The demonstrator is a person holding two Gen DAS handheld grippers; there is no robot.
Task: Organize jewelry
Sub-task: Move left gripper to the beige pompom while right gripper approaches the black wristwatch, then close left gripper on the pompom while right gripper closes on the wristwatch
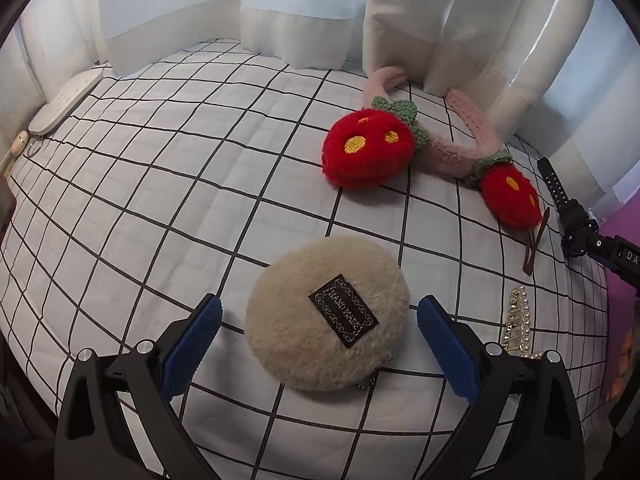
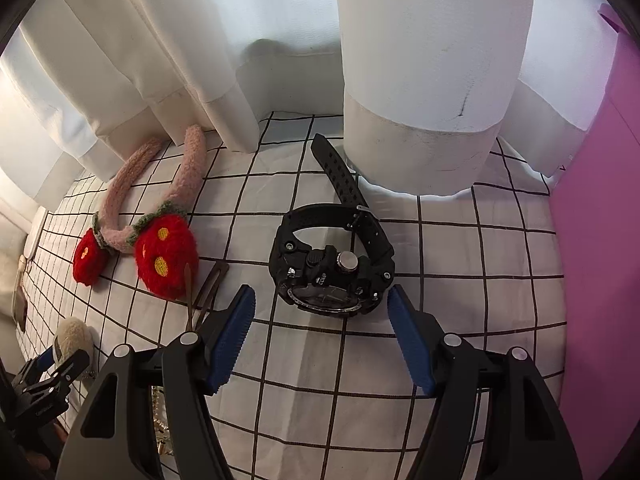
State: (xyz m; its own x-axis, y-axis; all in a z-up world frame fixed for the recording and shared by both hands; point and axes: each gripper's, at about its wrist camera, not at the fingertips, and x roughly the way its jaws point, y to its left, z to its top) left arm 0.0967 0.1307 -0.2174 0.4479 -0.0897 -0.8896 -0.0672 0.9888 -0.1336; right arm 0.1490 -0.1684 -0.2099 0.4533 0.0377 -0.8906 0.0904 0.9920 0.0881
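Note:
A fluffy beige round pouch (image 1: 326,314) with a dark label lies on the checked bedspread (image 1: 160,184), between the open fingers of my left gripper (image 1: 318,312), which do not touch it. A black wristwatch (image 2: 332,264) lies on its side just ahead of my open right gripper (image 2: 322,300), whose fingertips flank its face. A pink knitted headband with red strawberries (image 1: 372,148) lies beyond the pouch; it also shows in the right wrist view (image 2: 160,256). A brown hair clip (image 2: 208,288) and a pearl clip (image 1: 516,322) lie nearby.
White curtains (image 2: 420,80) hang onto the bed at the back, touching the watch strap. A purple box wall (image 2: 600,240) stands at the right. A white remote-like device (image 1: 66,100) lies at the far left edge of the bed.

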